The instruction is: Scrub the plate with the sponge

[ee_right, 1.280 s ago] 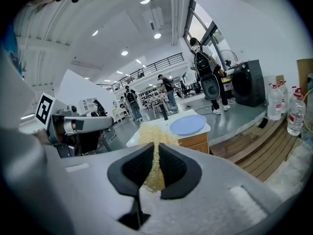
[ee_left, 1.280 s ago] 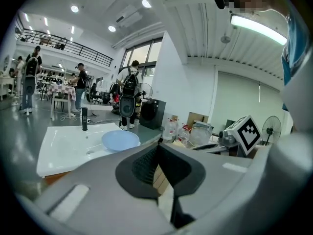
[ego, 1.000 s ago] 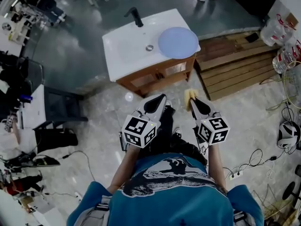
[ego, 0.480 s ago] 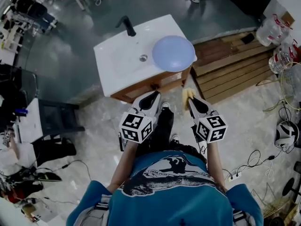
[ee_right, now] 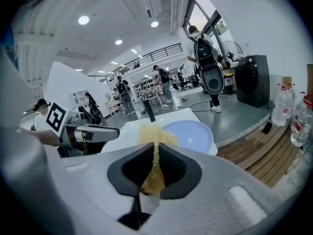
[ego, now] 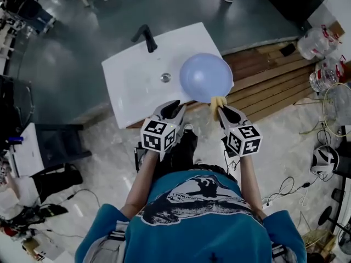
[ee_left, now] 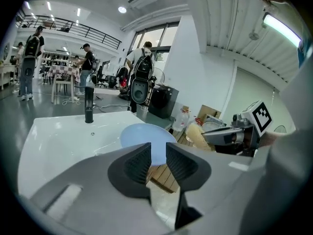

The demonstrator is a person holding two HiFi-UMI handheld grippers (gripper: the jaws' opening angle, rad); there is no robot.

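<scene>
A pale blue plate (ego: 206,76) lies at the right of the sink (ego: 137,86). The right gripper (ego: 222,110) pinches the yellow sponge (ego: 216,104), and the left gripper (ego: 174,105), jaws just opening, is empty.

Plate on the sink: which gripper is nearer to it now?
Right. The right gripper, shut on the sponge, sits at the near rim of the plate. The left gripper, jaws just opening with nothing between them, is farther left at the front edge of the sink.
</scene>
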